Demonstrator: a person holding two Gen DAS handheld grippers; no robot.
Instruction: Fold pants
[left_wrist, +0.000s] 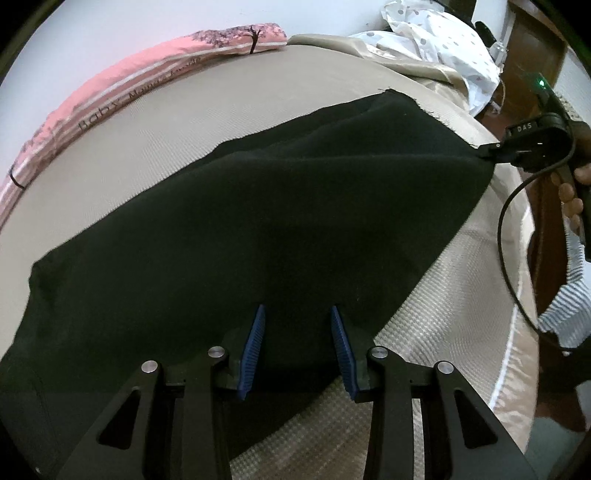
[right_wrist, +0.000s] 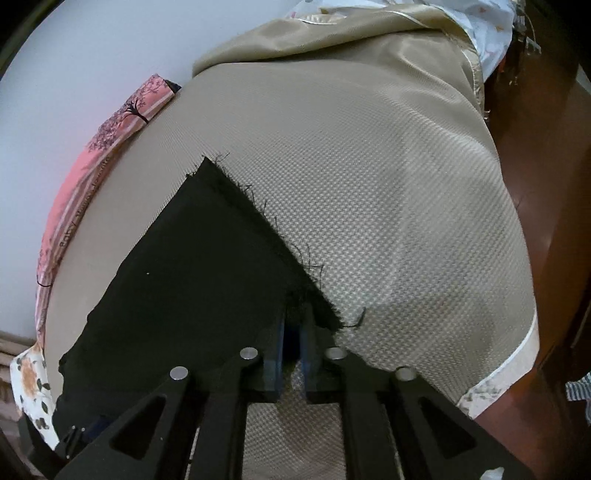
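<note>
1. The black pants (left_wrist: 258, 221) lie spread across the bed (left_wrist: 147, 147), from its near edge toward the right-hand edge.
2. The left tool (left_wrist: 297, 314) is wide open, its blue pads (left_wrist: 255, 343) over the near hem of the pants; whether they touch the cloth is hard to tell.
3. The right tool (right_wrist: 291, 332) is closed on the frayed corner of the pants, near the bed's right edge.
4. A pink pillow (left_wrist: 129, 85) lies along the far edge against the wall.
</note>
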